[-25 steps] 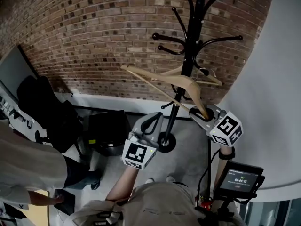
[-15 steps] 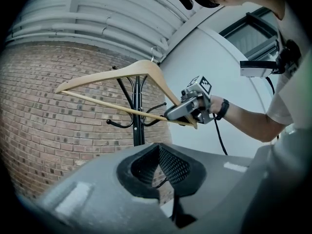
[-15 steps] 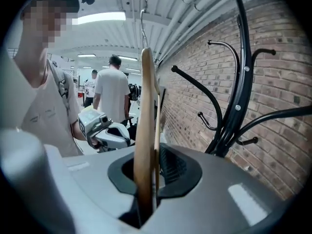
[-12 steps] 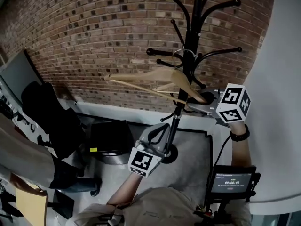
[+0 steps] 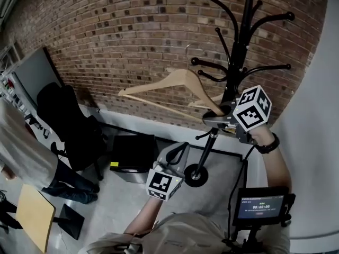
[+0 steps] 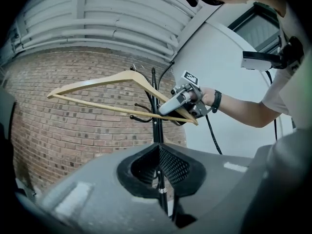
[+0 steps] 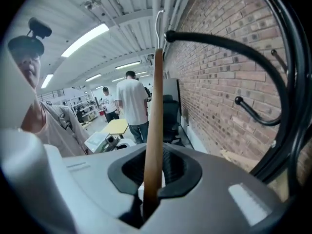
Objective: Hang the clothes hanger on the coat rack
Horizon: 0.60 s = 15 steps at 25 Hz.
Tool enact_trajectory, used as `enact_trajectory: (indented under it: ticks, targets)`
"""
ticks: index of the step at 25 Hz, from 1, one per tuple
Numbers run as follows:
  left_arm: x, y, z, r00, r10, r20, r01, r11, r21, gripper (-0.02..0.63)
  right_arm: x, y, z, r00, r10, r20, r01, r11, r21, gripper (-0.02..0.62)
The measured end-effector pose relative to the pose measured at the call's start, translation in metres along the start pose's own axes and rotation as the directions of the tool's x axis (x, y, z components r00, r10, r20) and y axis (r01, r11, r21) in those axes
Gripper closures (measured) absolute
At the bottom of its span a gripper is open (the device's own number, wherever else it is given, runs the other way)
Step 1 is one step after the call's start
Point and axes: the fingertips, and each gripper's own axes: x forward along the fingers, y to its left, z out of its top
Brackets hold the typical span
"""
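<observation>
The right gripper (image 5: 216, 115) is clenched on one shoulder end of the pale wooden clothes hanger with a wire hook (image 5: 175, 83), just beside the pole of the black metal coat rack (image 5: 241, 52). The hanger extends sideways from the pole. Its hook stands near the ball tip of one rack arm; contact cannot be determined. The left gripper (image 5: 176, 148), lower beside the pole, has its jaws together and holds nothing.

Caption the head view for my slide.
Right gripper holds a wooden hanger up beside the black coat rack; left gripper hangs empty below.
</observation>
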Motion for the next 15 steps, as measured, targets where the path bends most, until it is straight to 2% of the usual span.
enact_trajectory:
  ticks: [2,5,6,7,10,12,15]
  targets:
    - [-0.007,0.008,-0.005,1.000,0.028,-0.007,-0.028,1.000,-0.013,0.607,0.014,-0.002,-0.002,0.999,0.030,0.033,-0.031,0.998,0.058,0.557]
    - [-0.016,0.014,-0.014,0.998,0.051,-0.020,-0.052,0.998,-0.034,0.607,0.027,-0.012,-0.009,0.994,0.025,0.103,-0.040,0.988,0.149,0.560]
    - [-0.018,0.014,-0.017,0.998,0.051,-0.029,-0.053,0.998,-0.044,0.607,0.029,-0.014,-0.012,0.992,0.018,0.123,-0.040,0.983,0.178,0.601]
    - [-0.021,0.013,-0.020,0.998,0.050,-0.040,-0.052,0.997,-0.054,0.607,0.032,-0.015,-0.017,0.991,0.009,0.130,-0.035,0.979,0.199,0.600]
    - [-0.027,0.011,-0.024,0.997,0.049,-0.059,-0.054,0.995,-0.079,0.607,0.049,-0.021,-0.048,0.996,-0.081,0.045,0.072,0.982,0.175,0.591]
    - [-0.028,0.011,-0.025,0.998,0.052,-0.044,-0.055,0.995,-0.078,0.607,0.062,-0.025,-0.070,0.991,-0.137,-0.003,0.136,0.978,0.158,0.591]
    - [-0.030,0.004,-0.035,0.998,0.032,-0.061,-0.038,0.995,-0.092,0.607,0.074,-0.017,-0.087,0.991,-0.129,0.038,0.119,0.973,0.198,0.592]
